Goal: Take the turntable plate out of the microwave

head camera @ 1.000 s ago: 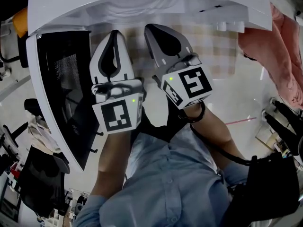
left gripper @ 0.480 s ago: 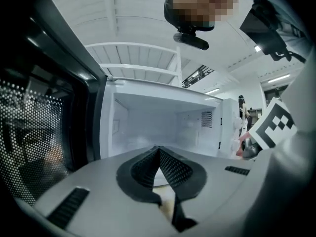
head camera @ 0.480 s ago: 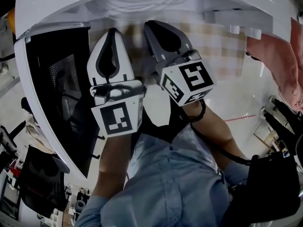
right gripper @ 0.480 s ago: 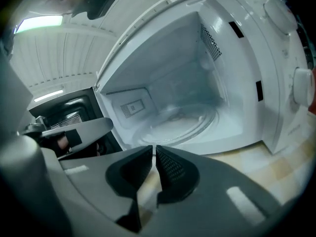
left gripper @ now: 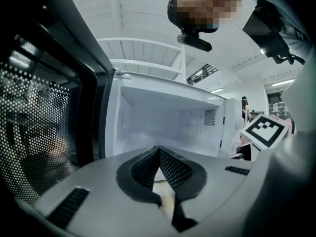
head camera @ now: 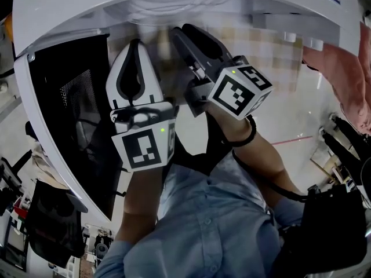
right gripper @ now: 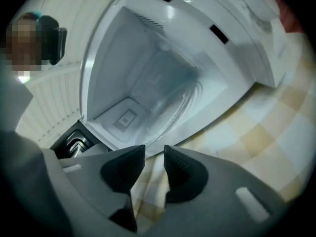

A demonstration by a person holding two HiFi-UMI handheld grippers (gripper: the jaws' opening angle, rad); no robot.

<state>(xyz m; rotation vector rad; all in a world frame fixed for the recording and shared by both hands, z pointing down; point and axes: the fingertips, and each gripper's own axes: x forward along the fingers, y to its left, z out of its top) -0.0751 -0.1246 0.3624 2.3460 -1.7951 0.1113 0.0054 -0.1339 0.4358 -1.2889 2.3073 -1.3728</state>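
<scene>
Glass plate [right gripper: 174, 98] lay on the floor of the microwave [right gripper: 237, 38] cavity, where we saw its curved rim only in the right gripper view. We found neither gripper touching it.

Right gripper [right gripper: 154, 154] was nearest, in front of the cavity mouth and short of the plate. Its jaws had just been opening and stood a narrow gap apart. We saw nothing between them except the checked cloth [right gripper: 276, 127] under the microwave.

Left gripper [left gripper: 158, 151] was beside it, pointing into the same opening with its jaws closed together on nothing. We could not make out the plate in its view, because the jaws hid the cavity floor.

In the head view we saw both grippers side by side under the microwave's white top. The left gripper's marker cube [head camera: 145, 146] was nearer the person than the right one's [head camera: 239, 91].

Door [head camera: 69, 126] stood swung open at the left, its dark perforated window facing the grippers.
</scene>
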